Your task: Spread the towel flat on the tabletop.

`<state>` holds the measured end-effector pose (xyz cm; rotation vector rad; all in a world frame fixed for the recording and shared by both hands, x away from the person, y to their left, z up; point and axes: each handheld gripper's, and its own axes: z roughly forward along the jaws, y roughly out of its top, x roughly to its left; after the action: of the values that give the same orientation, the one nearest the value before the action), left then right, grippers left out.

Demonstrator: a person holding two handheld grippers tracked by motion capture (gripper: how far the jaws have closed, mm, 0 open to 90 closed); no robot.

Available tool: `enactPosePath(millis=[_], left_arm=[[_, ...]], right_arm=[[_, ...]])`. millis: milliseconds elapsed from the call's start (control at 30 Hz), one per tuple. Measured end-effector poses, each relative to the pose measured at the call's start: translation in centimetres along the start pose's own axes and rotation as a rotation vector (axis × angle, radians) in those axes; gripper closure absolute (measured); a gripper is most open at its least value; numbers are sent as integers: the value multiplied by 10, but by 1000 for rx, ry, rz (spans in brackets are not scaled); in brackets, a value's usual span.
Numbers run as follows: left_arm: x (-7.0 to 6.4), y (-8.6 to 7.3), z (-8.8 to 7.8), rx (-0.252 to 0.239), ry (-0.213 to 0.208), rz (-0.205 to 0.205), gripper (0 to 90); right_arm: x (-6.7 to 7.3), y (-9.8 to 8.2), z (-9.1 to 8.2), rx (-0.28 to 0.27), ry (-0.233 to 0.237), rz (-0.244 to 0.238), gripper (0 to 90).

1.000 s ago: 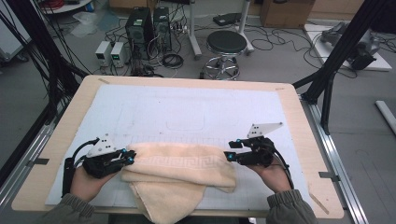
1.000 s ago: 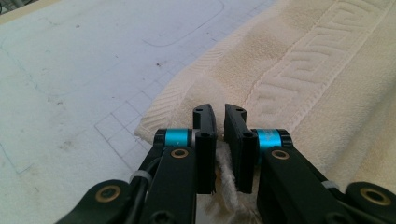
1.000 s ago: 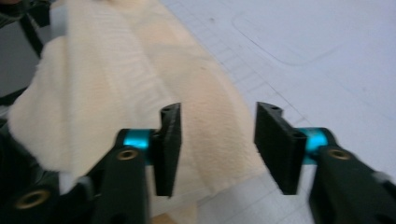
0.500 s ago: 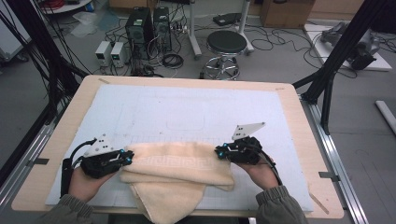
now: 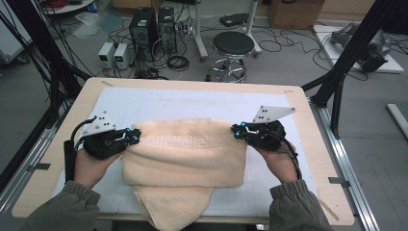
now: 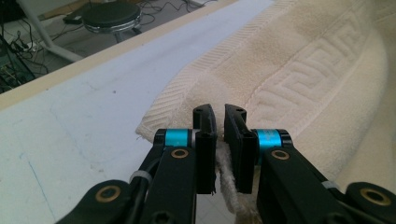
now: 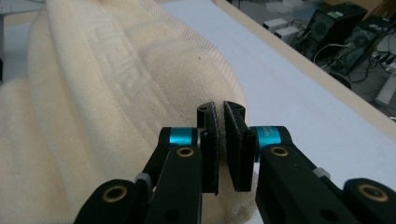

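The big cream towel (image 5: 185,154) is lying folded on the table (image 5: 298,101), and its far edge is now lifting up where it lay flat a moment ago. The left gripper (image 5: 136,137) is pinching one corner tight, and the right gripper (image 5: 235,129) has just been closing and is now pinching the other corner, so the person is getting ready to fold it over.

Wooden table (image 5: 312,159) with pale blue mat (image 5: 192,103) on top. Behind it on the floor: black round stool (image 5: 233,44), two black PC towers (image 5: 153,23), two small white boxes (image 5: 114,53), loose cables (image 5: 178,61). Cardboard box (image 5: 294,12) far back.
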<state>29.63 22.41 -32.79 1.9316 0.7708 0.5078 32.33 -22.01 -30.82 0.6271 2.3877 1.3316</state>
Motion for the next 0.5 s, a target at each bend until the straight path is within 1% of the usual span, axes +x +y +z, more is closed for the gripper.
enactPosePath(millis=[33, 100, 167, 200, 300, 333, 367, 400, 433, 500], left_arm=[[0, 0, 0, 5, 0, 1, 827], [-2, -2, 2, 22, -1, 13, 827], [-4, -9, 5, 39, -10, 17, 827], [-6, -13, 6, 46, -16, 11, 827], [-13, -31, 7, 86, -34, 18, 827], [-16, -37, 6, 95, -39, 22, 827], [-19, -43, 4, 101, -47, 16, 827], [-21, -51, 2, 110, -58, 15, 827], [-22, -55, 0, 114, -62, 8, 827], [-25, -64, -3, 130, -85, -13, 827]], right_arm=[[0, 1, -1, -5, 6, 0, 849], [2, 0, 1, 15, 19, -7, 849], [6, -5, 4, 35, 43, -9, 849], [8, -8, 6, 45, 54, -9, 849], [15, -23, 14, 68, 97, -4, 849], [19, -29, 16, 80, 117, 6, 848], [22, -35, 18, 101, 125, 5, 849], [26, -41, 20, 96, 139, 4, 849], [30, -48, 21, 102, 156, 19, 849], [34, -56, 23, 104, 172, 26, 849]])
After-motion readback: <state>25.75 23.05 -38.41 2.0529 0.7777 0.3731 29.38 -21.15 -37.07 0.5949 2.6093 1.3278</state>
